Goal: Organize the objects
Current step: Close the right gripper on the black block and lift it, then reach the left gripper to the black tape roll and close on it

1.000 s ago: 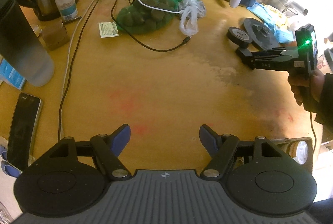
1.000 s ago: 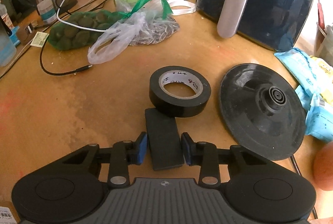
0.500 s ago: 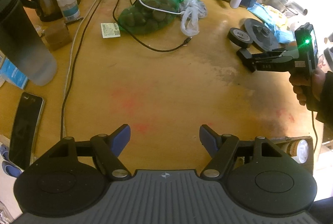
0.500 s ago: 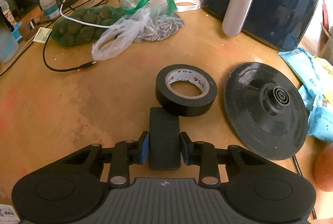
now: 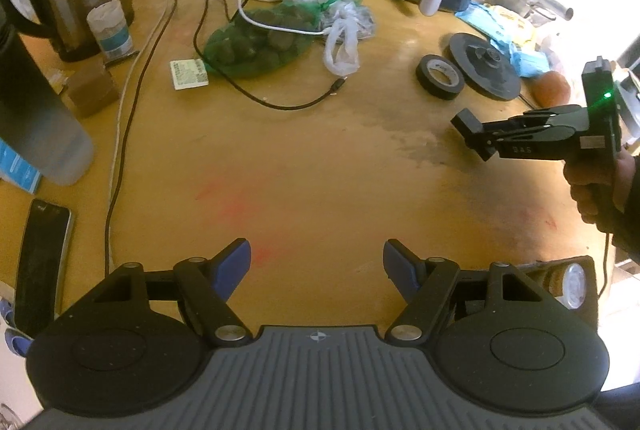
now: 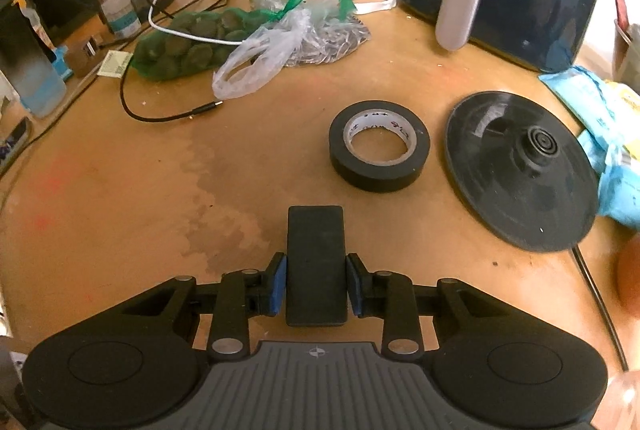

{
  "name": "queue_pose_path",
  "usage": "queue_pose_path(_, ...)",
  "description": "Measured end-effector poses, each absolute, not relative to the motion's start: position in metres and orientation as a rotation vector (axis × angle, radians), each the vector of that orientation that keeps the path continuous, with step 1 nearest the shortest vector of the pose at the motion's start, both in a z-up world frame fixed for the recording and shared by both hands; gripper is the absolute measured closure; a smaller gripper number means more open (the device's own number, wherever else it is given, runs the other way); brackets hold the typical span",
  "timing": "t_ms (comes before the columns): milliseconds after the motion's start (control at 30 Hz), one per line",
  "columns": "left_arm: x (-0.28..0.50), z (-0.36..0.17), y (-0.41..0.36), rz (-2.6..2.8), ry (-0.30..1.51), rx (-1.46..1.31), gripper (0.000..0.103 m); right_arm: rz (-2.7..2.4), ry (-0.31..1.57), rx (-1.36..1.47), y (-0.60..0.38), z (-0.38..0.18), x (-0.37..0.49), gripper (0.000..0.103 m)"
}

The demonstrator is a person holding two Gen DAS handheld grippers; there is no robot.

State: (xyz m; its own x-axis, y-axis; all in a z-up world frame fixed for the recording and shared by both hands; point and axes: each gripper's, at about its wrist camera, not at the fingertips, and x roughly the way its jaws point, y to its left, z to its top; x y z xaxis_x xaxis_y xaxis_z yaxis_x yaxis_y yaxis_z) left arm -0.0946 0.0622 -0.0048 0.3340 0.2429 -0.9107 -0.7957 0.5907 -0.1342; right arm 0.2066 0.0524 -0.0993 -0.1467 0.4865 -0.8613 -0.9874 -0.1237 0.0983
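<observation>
Between my right gripper's (image 6: 316, 284) jaws sits a flat black block (image 6: 316, 262), pinched on both long sides and lifted clear of the counter (image 6: 160, 190). I judge the step is carrying it to a resting spot, so I want it kept level with a firm squeeze. The tape roll (image 6: 379, 144) and black round base (image 6: 520, 174) crowd ahead-right; bare wood opens to the left. My left gripper (image 5: 316, 262) hangs spread and empty over the open middle, cables (image 5: 120, 134) well left.

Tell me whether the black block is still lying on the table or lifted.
Lifted: the right gripper is shut on the black block, and the left wrist view shows the black block clear of the table.
</observation>
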Motion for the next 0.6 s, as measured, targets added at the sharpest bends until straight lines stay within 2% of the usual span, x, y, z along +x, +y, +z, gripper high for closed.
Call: queue_pose_path(600,-0.045,-0.005,0.041,0.627,1.012,-0.567,0.030,1.611,0.888,-0.692,-0.014,-0.063,0.238,0.069)
